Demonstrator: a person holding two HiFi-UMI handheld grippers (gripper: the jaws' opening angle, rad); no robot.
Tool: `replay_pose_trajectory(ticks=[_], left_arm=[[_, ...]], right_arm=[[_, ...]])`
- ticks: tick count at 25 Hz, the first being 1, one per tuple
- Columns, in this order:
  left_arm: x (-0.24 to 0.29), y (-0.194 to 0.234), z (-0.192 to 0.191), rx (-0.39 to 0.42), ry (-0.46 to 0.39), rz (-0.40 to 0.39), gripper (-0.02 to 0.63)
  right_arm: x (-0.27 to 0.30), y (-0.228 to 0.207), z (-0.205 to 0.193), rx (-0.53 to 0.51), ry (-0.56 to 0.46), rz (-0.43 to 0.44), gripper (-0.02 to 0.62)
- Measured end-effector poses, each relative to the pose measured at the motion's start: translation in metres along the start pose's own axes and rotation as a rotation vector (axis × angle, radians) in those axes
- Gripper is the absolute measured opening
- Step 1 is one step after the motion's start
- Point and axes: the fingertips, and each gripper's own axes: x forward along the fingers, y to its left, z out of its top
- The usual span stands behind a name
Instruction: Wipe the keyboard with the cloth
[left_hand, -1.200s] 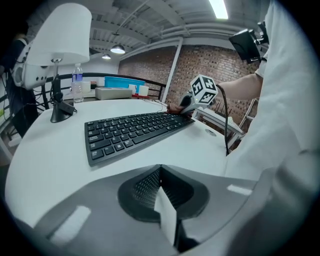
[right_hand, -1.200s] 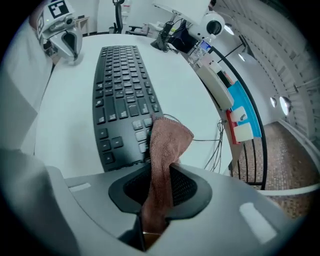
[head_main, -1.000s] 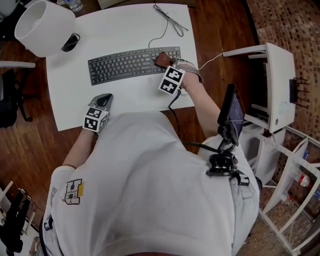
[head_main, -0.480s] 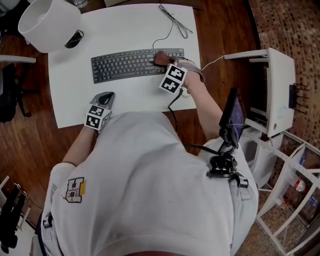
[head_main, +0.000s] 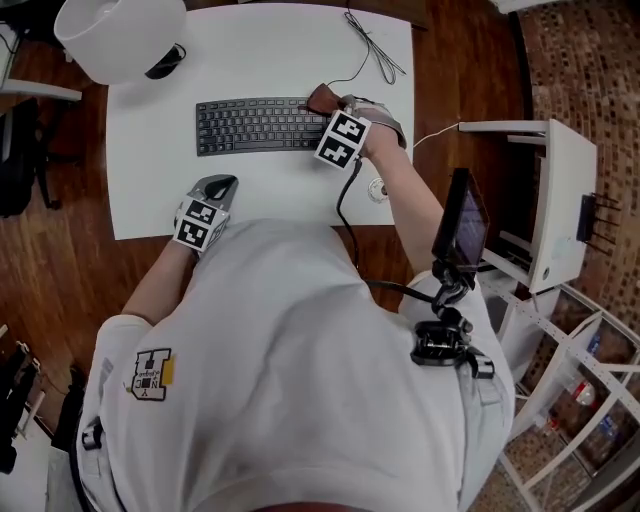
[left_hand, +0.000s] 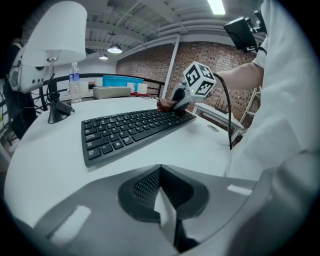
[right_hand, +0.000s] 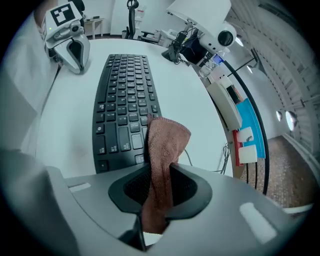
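Cloth (right_hand: 162, 147), brown and nubbly, is pinched between the jaws of the right gripper (right_hand: 159, 172): the two pads clamp on its middle. A folded flap sticks out past the tips and a shorter end hangs back behind them. That flap lies over the keys at the right end of the black keyboard (right_hand: 122, 95), close to the corner where the thin cable (head_main: 368, 45) leaves it. In the head view the cloth shows as a small brown patch at the keyboard's far right edge, just ahead of the gripper's marker cube.

The left gripper (left_hand: 159, 172) has its jaws together with nothing between them. It sits low over the white surface (head_main: 150, 190), near the front edge and well apart from the keyboard, pointing slantwise towards the keyboard's left half.

The keyboard lies flat across the middle of the surface, its long side parallel to the front edge. A white lamp shade (head_main: 120, 35) stands over the far left corner, with a water bottle (left_hand: 75, 82) beyond it. A white shelf unit (head_main: 560, 190) stands on the wooden floor to the right.
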Motion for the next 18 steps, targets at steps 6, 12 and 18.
replay_pose_trajectory(ticks=[6,12,18], left_arm=[[0.004,0.003,-0.002,0.018,0.004,-0.010,0.000],[0.005,0.001,-0.002,0.030,-0.003,-0.013,0.000],[0.006,0.000,-0.002,0.031,-0.002,-0.014,0.000]], right_arm=[[-0.010,0.047,-0.013,-0.035,0.005,0.035,0.080],[-0.023,0.082,-0.022,-0.041,0.011,0.063,0.080],[-0.025,0.090,-0.020,-0.066,0.004,0.103,0.080]])
